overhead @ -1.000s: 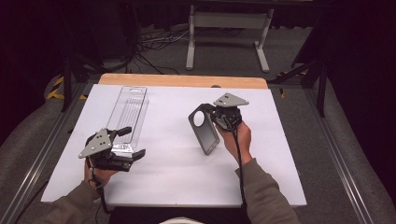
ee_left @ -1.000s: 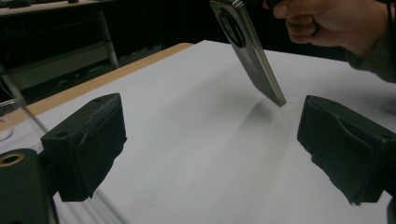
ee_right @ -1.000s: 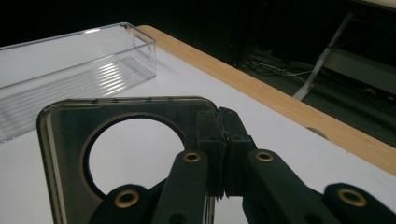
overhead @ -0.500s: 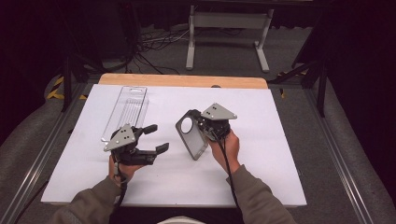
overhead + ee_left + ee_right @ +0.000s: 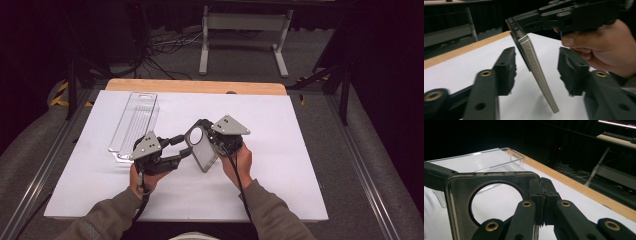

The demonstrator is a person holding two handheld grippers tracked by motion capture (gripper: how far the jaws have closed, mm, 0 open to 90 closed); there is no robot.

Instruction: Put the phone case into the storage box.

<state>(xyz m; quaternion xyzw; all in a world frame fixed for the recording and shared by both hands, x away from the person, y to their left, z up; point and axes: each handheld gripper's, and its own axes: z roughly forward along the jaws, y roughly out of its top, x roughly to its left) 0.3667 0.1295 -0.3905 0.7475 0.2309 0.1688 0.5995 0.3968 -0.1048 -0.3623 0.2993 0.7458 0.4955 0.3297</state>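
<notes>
Case [image 5: 202,148] outside empty clear tray [image 5: 134,121]

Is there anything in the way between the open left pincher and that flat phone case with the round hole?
Nothing visible. The left gripper already has its open jaws on either side of the flat grey phone case, held by the right gripper.

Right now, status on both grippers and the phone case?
Right gripper shut on phone case, held above table. Left gripper open, jaws straddling case edge. Nothing in the way.

The phone case [image 5: 201,148] stands between both grippers, with the clear tray [image 5: 134,125] left behind it.
</notes>
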